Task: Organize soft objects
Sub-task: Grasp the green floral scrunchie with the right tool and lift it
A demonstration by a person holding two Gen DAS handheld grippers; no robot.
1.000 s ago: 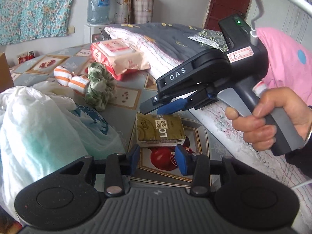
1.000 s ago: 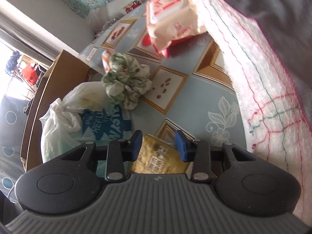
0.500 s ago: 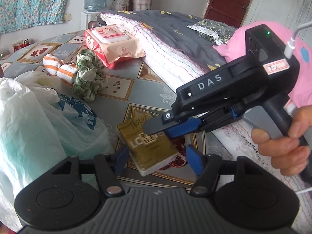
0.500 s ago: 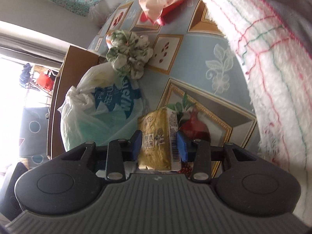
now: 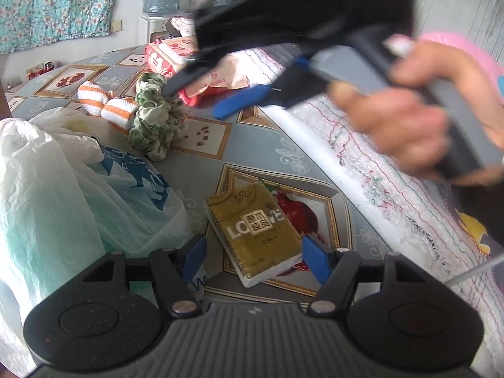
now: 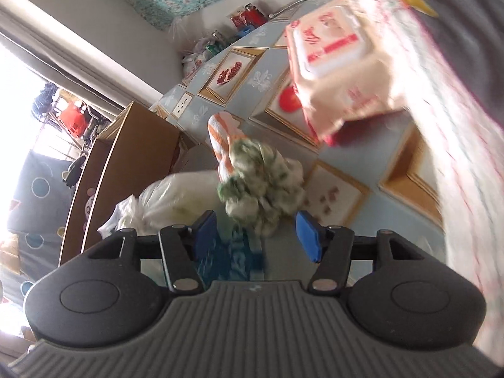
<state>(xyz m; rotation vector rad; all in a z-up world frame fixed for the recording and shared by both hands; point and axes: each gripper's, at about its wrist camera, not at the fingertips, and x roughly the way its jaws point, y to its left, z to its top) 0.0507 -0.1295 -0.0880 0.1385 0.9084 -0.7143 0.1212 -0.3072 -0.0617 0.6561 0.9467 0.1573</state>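
Patterned table (image 5: 299,154) carries a gold tissue pack (image 5: 255,230) lying flat between the left hand-held gripper's (image 5: 253,256) spread, untouching pads. Right hand-held gripper (image 6: 256,231), just widening, empty, points at the green scrunchie (image 6: 261,182) beyond the pack.

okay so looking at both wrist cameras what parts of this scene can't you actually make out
- Left wrist view: right gripper and hand are motion-blurred.
- Left wrist view: plastic bag contents hidden by its folds.
- Right wrist view: green scrunchie and wipes pack smeared by motion; print unreadable.
- Right wrist view: tissue pack out of frame.
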